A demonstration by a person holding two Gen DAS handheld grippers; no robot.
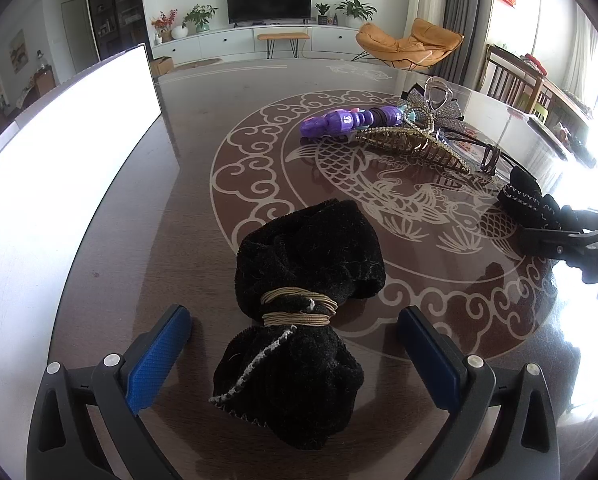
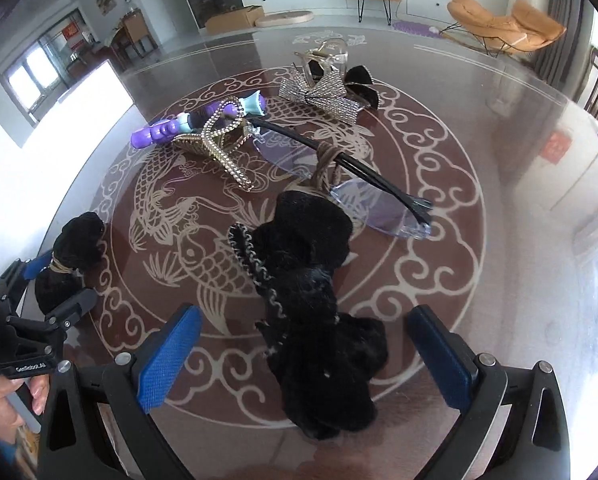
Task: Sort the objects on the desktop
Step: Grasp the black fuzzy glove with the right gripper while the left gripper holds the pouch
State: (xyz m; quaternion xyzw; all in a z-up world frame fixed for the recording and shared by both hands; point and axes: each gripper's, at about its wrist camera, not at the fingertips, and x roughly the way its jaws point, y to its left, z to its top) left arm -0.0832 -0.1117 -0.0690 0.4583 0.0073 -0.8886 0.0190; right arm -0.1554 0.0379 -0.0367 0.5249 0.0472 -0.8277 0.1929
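Two black velvet scrunchies lie on the patterned table (image 1: 187, 184), one between each gripper's released, wide-set fingers. The left gripper (image 1: 295, 344) brackets its scrunchie (image 1: 299, 320); the right gripper (image 2: 305, 344) brackets another (image 2: 315, 300), apparently staged for paired pickup.

My left gripper (image 1: 295, 360) straddles one scrunchie (image 1: 299, 320) on the table (image 1: 139, 240), a board (image 1: 59, 184) to its left. My right gripper (image 2: 305, 356) straddles another scrunchie (image 2: 315, 320). Behind that lie glasses (image 2: 339, 184); a hair comb (image 2: 219, 148) and toy (image 2: 195, 124) lie further left, and a bow clip (image 2: 327, 92) lies behind them.
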